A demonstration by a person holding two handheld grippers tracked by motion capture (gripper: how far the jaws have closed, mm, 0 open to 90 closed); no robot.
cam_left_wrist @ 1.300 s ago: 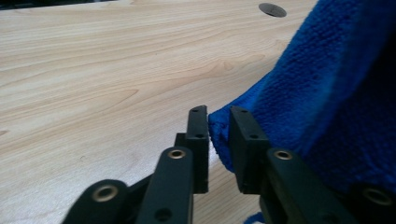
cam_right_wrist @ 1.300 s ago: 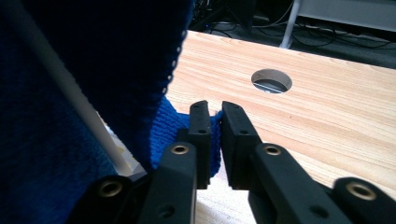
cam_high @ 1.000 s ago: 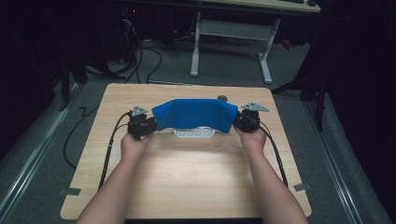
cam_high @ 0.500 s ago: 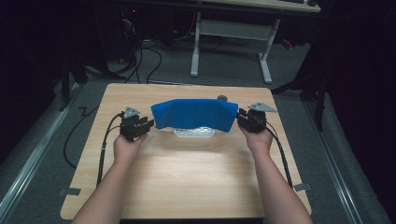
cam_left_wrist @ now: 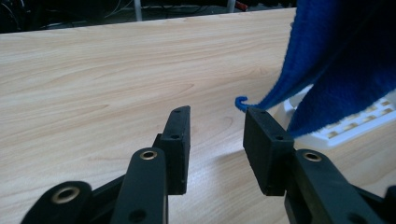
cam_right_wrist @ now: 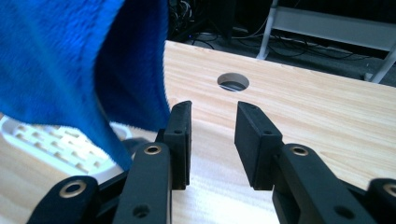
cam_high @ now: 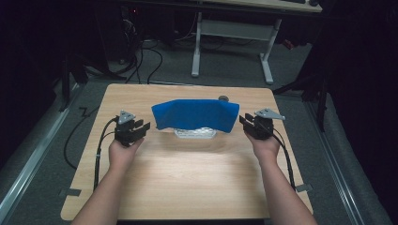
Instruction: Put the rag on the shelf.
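A blue towel (cam_high: 195, 114) lies draped over a white slotted rack (cam_high: 195, 133) in the middle of the wooden table (cam_high: 187, 173). My left gripper (cam_high: 143, 127) is just left of the towel, open and holding nothing. In the left gripper view the towel (cam_left_wrist: 336, 60) hangs over the rack (cam_left_wrist: 348, 126), its corner close to the right jaw of the gripper (cam_left_wrist: 215, 140). My right gripper (cam_high: 244, 121) is just right of the towel, open and holding nothing. In the right gripper view the towel (cam_right_wrist: 74, 60) hangs at the left over the rack (cam_right_wrist: 56, 144), beside the gripper (cam_right_wrist: 212, 140).
A round cable hole (cam_high: 224, 98) is in the table behind the towel; it is ahead of my jaws as the hole (cam_right_wrist: 233, 82) in the right gripper view. Another desk's white legs (cam_high: 230, 42) and floor cables stand beyond the far edge. Cables trail from both grippers.
Both grippers have let go of the towel's ends and drawn outward, away from it. The towel has settled over the rack.
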